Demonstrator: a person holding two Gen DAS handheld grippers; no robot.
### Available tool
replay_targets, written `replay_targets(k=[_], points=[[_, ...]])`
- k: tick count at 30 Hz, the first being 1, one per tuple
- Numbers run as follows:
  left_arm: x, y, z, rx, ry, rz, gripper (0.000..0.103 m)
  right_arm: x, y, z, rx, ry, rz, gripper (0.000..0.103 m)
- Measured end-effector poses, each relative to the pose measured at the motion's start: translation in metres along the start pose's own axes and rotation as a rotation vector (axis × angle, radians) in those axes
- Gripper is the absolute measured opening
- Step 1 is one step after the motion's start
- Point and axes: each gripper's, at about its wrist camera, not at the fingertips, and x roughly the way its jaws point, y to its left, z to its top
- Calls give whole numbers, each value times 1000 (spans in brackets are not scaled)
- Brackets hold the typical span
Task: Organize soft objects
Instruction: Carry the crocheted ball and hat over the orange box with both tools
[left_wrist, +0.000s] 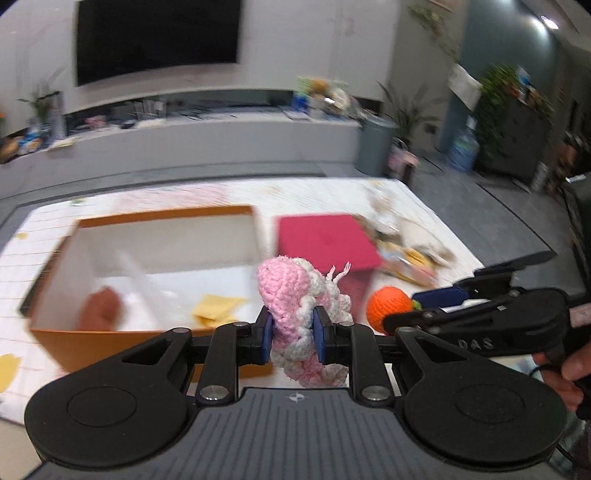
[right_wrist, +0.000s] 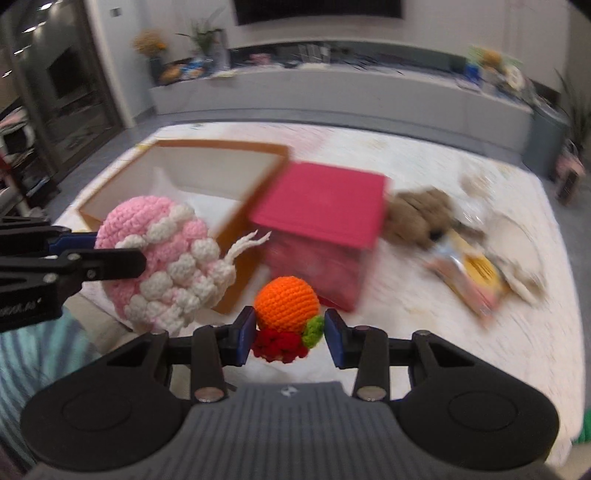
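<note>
My left gripper (left_wrist: 292, 334) is shut on a pink and white crochet toy (left_wrist: 295, 295) and holds it in the air near the front right corner of an open orange box (left_wrist: 110, 336). The toy also shows in the right wrist view (right_wrist: 162, 258). My right gripper (right_wrist: 289, 335) is shut on an orange crochet toy (right_wrist: 286, 304) with red and green parts. That toy also shows in the left wrist view (left_wrist: 388, 306). The box (right_wrist: 255, 192) has a white inside holding a brown soft thing (left_wrist: 101, 308) and a yellow piece (left_wrist: 218, 308).
A red box (right_wrist: 325, 199) stands right of the orange box. A brown plush (right_wrist: 421, 214) and a pile of packets (right_wrist: 476, 273) lie further right on the white cloth (right_wrist: 461, 350). A long counter runs behind the table.
</note>
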Motion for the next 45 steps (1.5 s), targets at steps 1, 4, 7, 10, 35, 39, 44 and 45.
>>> replay_targets(k=[1,4,7,10,35,39,44,45], points=[[-3,9,2,-9,-8,17,25,1,10,5,-21,-5,12,40],[-8,36,13,-28,-26,66,25,5,34,21,-76,-18,39,40],[-7,64,26,-52,-36,112,25,13,55,38,-110,-24,63,40],[1,90,35,-69,-23,157,25,24,71,55,-138,-22,74,40],[140,148,35,-130,219,25,25,172,85,133,-364,213,3,40],[154,147,38,-127,244,24,25,193,87,139,-435,251,-16,40],[166,146,36,-116,274,16,26,215,89,137,-506,282,-34,40],[168,145,35,-115,279,19,27,217,89,137,-511,287,-38,40]])
